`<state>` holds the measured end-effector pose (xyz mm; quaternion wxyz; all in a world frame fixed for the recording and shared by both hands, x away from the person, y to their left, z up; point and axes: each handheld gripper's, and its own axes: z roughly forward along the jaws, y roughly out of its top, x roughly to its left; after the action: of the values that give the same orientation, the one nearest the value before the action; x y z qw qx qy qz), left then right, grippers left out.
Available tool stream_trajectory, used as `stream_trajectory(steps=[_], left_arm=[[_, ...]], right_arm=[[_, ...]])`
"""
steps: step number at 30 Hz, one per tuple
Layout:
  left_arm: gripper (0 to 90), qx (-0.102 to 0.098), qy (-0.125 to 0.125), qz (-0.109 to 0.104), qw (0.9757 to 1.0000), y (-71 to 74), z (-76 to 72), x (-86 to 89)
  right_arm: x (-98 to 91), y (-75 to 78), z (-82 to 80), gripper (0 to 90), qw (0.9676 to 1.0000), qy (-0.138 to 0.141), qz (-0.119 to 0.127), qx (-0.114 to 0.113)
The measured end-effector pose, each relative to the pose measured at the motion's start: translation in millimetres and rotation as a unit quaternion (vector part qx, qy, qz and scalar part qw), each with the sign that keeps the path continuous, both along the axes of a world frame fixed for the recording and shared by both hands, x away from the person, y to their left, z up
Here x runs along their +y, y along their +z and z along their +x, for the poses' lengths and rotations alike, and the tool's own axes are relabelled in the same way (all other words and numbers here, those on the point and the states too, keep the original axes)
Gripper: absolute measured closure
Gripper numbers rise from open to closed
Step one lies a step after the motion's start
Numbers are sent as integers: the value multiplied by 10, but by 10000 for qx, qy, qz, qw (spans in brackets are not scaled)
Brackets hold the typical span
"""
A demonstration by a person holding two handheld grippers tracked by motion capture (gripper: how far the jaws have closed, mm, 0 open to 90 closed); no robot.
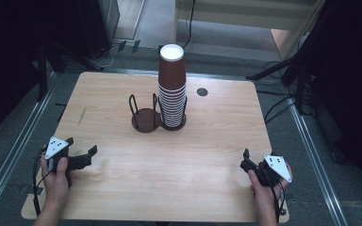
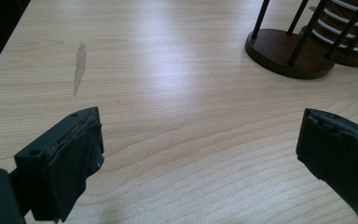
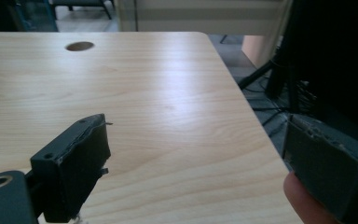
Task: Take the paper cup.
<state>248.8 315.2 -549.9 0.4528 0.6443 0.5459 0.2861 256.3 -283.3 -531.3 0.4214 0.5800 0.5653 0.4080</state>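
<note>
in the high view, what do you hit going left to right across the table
left hand-held gripper → empty cup holder → stack of paper cups → round hole in the table top → right hand-held gripper

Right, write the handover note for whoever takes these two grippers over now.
Left gripper: open, empty, low over the table's near left corner.
Right gripper: open, empty, near the right edge.
Cup stack: brown paper cups, upside down, in the right bay of the two-bay wire holder at the table's middle back. The left bay is empty.
Done: nothing visibly moved yet; neither gripper touches a cup.
Left: probably reach for the stack and handle the top cup.
</note>
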Motion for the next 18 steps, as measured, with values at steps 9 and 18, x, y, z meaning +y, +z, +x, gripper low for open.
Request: stream_trajectory(steps=[9, 18], left_arm=[[12, 4, 21, 10, 10000, 0, -3, -4], [12, 1, 5, -7, 10000, -1, -4, -2]], right_arm=[[157, 149, 30, 76, 9998, 105, 69, -151], [338, 313, 83, 84, 9991, 207, 79, -372]])
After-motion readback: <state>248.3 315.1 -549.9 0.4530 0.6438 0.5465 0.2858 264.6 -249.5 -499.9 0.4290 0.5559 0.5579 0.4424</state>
